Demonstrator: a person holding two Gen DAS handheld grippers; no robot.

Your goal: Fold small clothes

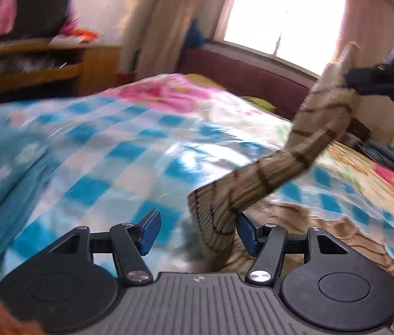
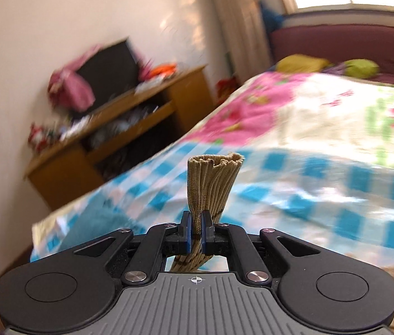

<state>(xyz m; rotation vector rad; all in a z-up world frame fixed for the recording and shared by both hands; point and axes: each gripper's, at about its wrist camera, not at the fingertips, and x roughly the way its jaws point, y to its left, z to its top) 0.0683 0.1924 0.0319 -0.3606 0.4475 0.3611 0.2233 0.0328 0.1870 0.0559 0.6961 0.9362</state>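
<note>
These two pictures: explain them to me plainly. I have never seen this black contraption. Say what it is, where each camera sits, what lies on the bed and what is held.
There is no robot here. A person holds one pair of hand-held tongs in each hand, and a camera on each looks forward along its fingers.

The left view shows the left tongs open above a checked bedspread. A tan knitted garment lies partly on it.

The right tongs, seen in their own view and at the left view's edge, are shut on the garment's ribbed end, lifting it off the bed.

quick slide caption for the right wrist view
Right tongs shut on a ribbed tan garment above a checked bedspread.
</note>
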